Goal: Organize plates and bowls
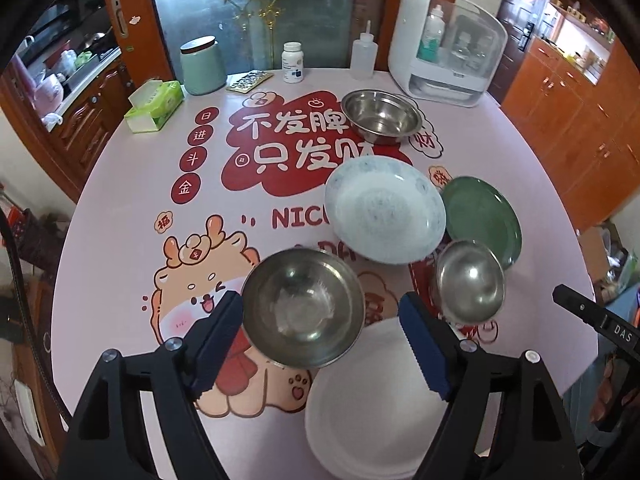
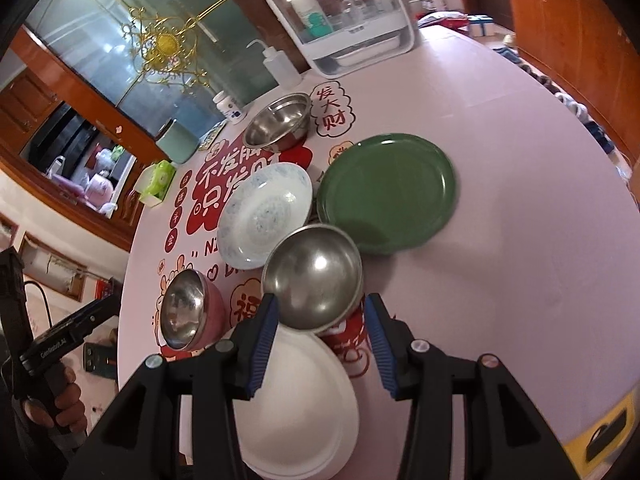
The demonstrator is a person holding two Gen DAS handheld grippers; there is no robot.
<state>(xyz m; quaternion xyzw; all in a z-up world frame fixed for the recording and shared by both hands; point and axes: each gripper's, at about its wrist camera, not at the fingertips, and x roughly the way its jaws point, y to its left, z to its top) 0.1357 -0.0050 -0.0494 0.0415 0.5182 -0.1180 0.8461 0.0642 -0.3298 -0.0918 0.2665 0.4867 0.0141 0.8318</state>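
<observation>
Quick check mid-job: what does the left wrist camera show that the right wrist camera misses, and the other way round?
Only the left wrist view: the open left gripper over a steel bowl, and all of the pill bottle.

Only the right wrist view: the open right gripper, the person's hand holding the other tool, and the steel bowl's pink outside.

Both: white plate, patterned bowl, green plate, far steel bowl, tissue box.

Left gripper and right gripper are each showing black angular linkage arms, round silver screw heads at the pivots, and ridged blue pads lining the fingers. A black handle is bearing white lettering, with a hand wrapping it.
</observation>
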